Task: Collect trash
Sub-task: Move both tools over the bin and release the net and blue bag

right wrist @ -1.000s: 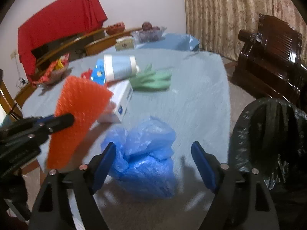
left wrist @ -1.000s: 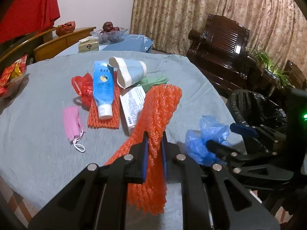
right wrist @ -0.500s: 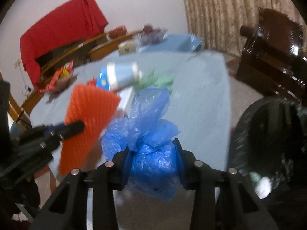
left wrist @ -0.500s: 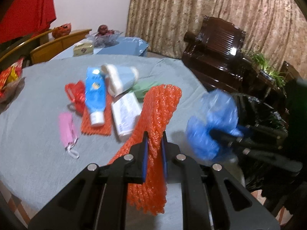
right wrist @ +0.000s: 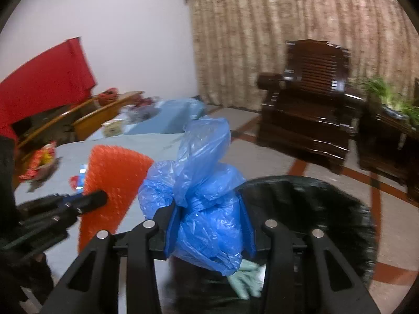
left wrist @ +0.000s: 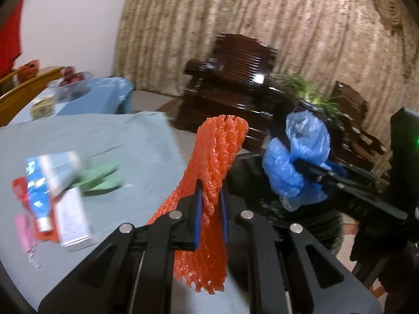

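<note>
Nearest, at six o'clock of the left wrist view: left hand-held gripper [left wrist: 210, 217], tilted downward, clamped tight on one orange foam net [left wrist: 214, 172] standing up between the blue pads and drooping below them. Likewise low at six o'clock of the right wrist view: right hand-held gripper [right wrist: 209, 231], also angled down, squeezing one crumpled blue plastic bag [right wrist: 207, 198], jaws narrowed onto it from the wide stance of a second ago. Both lifted clear of the bench [left wrist: 104, 141] now, where a second ago hovering low over the cloth with the bag lying loose on it. Just past the right gripper, from four to five o'clock: one black bin bag [right wrist: 314, 204], mouth open, pale green glove [right wrist: 246, 280] inside. Still on the bench, at nine o'clock of the left view, blurred: one blue tube [left wrist: 39, 191], one white box [left wrist: 73, 219], one green glove [left wrist: 102, 180], one pink mask [left wrist: 22, 231]. Farther off, toward one o'clock: one dark wooden armchair [right wrist: 311, 104], one potted plant [right wrist: 387, 96], and patterned curtain [right wrist: 288, 26] behind.
</note>
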A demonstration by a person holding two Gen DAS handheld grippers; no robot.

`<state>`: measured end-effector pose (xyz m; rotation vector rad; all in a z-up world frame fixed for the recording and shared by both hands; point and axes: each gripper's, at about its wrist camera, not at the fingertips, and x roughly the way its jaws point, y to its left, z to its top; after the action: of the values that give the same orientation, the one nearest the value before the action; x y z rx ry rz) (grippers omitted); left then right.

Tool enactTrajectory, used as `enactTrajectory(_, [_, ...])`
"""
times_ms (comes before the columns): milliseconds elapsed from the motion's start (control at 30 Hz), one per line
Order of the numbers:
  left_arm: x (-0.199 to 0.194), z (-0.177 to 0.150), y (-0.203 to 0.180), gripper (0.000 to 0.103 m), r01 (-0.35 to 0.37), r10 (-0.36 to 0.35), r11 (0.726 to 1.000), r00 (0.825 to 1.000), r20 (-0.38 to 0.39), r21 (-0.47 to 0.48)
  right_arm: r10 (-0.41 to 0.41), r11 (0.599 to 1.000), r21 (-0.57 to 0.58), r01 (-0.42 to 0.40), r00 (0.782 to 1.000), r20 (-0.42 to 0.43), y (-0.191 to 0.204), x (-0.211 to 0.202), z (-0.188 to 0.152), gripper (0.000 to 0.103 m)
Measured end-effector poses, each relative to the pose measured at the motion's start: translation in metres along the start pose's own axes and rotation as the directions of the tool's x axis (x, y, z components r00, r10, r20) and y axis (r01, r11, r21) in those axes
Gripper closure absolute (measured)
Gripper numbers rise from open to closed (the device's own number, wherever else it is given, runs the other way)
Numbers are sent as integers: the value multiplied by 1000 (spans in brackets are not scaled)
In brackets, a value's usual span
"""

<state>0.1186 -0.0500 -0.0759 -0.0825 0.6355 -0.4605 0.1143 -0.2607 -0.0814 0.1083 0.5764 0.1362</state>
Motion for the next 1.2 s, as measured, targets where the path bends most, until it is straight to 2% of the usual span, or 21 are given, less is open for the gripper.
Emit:
enactTrajectory(233, [43,12,-58,92,109,-108,993,994,-34,47,-118,992,39,118,993,-12,-51,-3,-8,61])
enactTrajectory(333, [59,15,-74,87,153,-150,987,987,-58,56,-148,987,55,149,989,-27,-67,-2,-12,55])
enactTrajectory(367, [64,15,-79,84,158,-154,986,986,-60,56,-161,985,55,163,986,-35,-69,0,-14,50])
enactTrajectory(433, [71,17,-80,60,172,-168,984,983,-75,47,-187,980,55,190,981,-42,-76,0,-19,35])
enactTrajectory(467, [73,17,-80,60,173,-169,984,982,-78,40,-199,978,60,201,979,-40,-78,-2,-21,23])
enactTrajectory(500, [74,16,-79,58,172,-169,984,982,-80,38,-206,976,65,208,978,-34,-79,-4,-23,16])
enactTrajectory(533, [75,15,-77,54,168,-165,985,983,-82,38,-210,975,69,212,977,-31,-79,-6,-25,14])
enactTrajectory(600, [72,14,-70,46,150,-146,988,986,-78,35,-214,974,76,215,976,-28,-79,-9,-25,7])
enactTrajectory(667, [64,12,-61,39,129,-126,991,990,-66,36,-208,974,91,209,978,-18,-78,-12,-25,6])
enactTrajectory(733, [50,9,-49,26,92,-90,995,995,-43,44,-194,976,100,195,981,-14,-72,-13,-25,6])
enactTrajectory(833, [30,7,-31,16,22,-22,998,1000,-4,52,-176,980,95,176,984,-3,-59,-14,-21,6])
enactTrajectory(933, [10,5,-7,12,-42,42,999,999,18,34,-139,987,82,138,990,9,-41,-10,-16,6])
enactTrajectory(1067, [-14,0,28,11,-135,135,991,990,29,-4,-68,997,46,68,998,12,-4,3,-10,6])
enactTrajectory(1200, [-38,-11,69,11,-240,242,969,970,32,-53,-2,1000,1,2,1000,6,36,18,-9,6])
